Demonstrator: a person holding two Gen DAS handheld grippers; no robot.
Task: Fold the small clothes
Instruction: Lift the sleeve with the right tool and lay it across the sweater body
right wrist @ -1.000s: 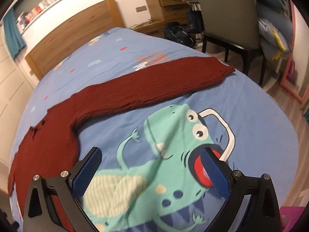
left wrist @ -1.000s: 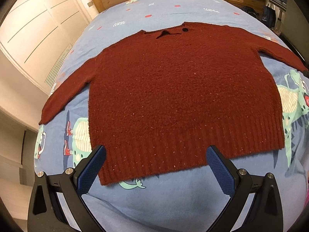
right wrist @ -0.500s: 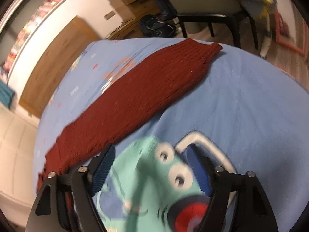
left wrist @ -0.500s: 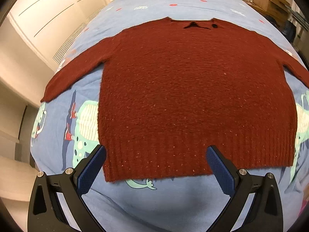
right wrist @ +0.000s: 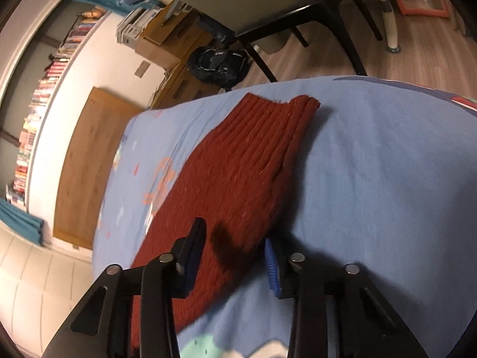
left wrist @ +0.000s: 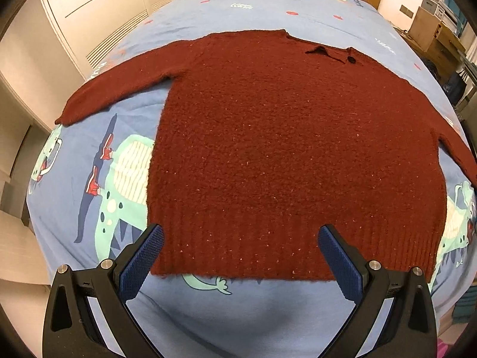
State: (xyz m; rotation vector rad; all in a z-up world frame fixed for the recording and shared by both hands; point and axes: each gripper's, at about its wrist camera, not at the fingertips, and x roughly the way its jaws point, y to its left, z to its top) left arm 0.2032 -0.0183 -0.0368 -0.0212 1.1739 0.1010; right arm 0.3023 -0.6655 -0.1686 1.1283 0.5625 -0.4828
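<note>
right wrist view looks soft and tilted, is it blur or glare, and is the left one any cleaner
Right wrist view: motion blur, worst at the edges, horizon rolled, no glare; the gripper throws a dark shadow on the sleeve. Left wrist view: sharp, evenly lit sweater, only fisheye bulge.

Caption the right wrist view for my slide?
Right gripper jaws closing around the red sweater's sleeve on the blue bedsheet.

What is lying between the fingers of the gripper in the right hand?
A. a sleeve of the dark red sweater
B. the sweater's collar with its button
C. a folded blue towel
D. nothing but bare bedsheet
A: in the right wrist view the right gripper has its jaws, which have just been closing, on either side of the ribbed sleeve of the dark red sweater, which lies flat on the blue bedsheet.
</note>
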